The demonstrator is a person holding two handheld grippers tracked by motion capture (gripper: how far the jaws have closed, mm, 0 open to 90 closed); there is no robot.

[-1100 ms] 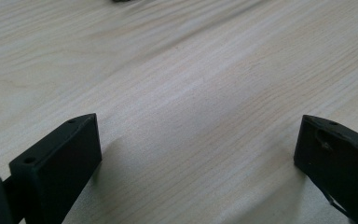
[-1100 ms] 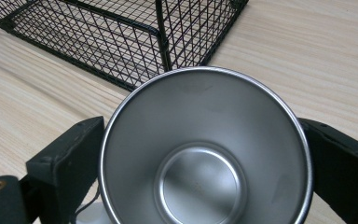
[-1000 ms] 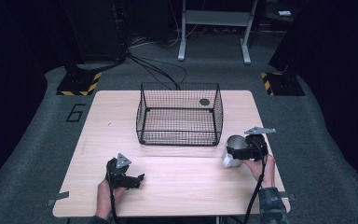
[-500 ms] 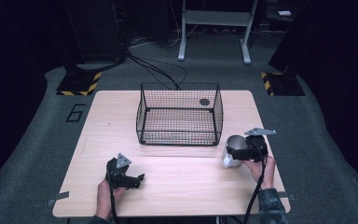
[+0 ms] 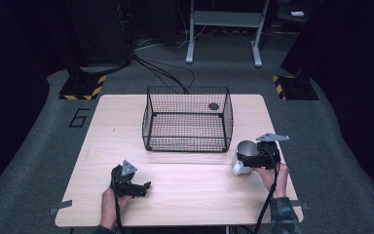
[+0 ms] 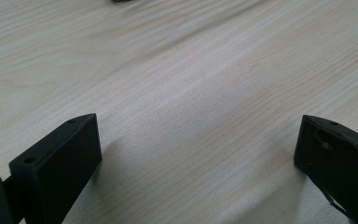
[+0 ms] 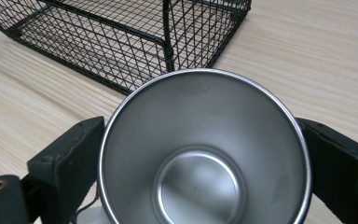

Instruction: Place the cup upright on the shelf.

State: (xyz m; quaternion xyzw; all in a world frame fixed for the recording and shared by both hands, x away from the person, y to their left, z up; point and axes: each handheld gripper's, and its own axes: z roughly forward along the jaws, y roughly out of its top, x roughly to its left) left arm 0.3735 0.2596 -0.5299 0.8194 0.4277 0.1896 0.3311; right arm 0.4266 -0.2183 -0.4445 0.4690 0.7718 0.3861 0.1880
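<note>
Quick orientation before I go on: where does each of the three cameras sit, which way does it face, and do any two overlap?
High view: above the person's side, facing forward and down on the table; both hands, left tool, right tool.
Left gripper view: on the left tool, facing bare tabletop between open jaws.
Right gripper view: on the right tool, facing into the steel cup it grips.
Shared: high and right gripper views both show the wire basket.
</note>
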